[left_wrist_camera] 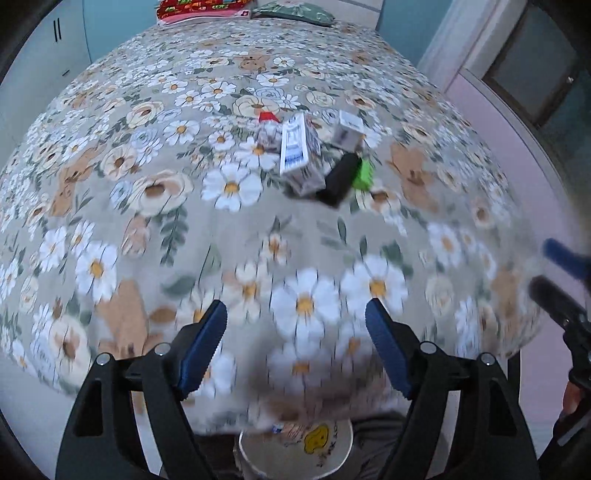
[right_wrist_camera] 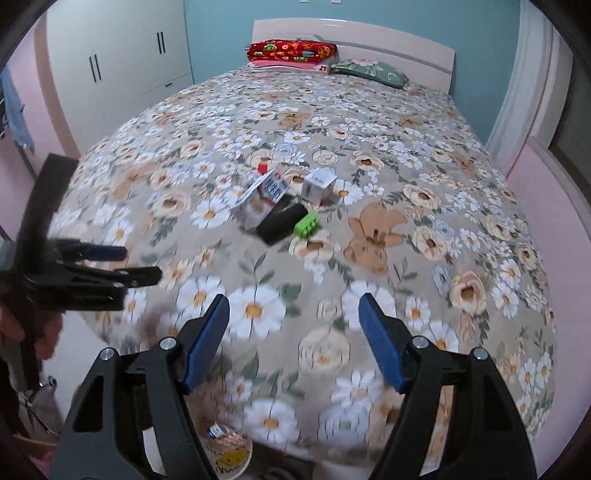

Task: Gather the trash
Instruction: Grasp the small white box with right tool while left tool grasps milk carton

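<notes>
A small pile of trash lies mid-bed on the floral bedspread: a white and blue carton (left_wrist_camera: 295,147) (right_wrist_camera: 271,190), a small white box (left_wrist_camera: 347,131) (right_wrist_camera: 318,184), a black object (left_wrist_camera: 338,179) (right_wrist_camera: 282,222), a green block (left_wrist_camera: 364,173) (right_wrist_camera: 306,224) and a red-topped item (left_wrist_camera: 267,117) (right_wrist_camera: 263,168). My left gripper (left_wrist_camera: 295,321) is open and empty above the bed's near edge; it also shows in the right wrist view (right_wrist_camera: 144,264). My right gripper (right_wrist_camera: 293,314) is open and empty, well short of the pile. A white bin (left_wrist_camera: 295,448) (right_wrist_camera: 229,450) holding some trash stands on the floor below the bed's foot.
Pillows (right_wrist_camera: 291,51) and a headboard (right_wrist_camera: 351,33) are at the far end. White wardrobes (right_wrist_camera: 122,66) stand on the left, a curtain (right_wrist_camera: 524,85) and window on the right. Pink floor (right_wrist_camera: 554,206) runs along the bed's right side.
</notes>
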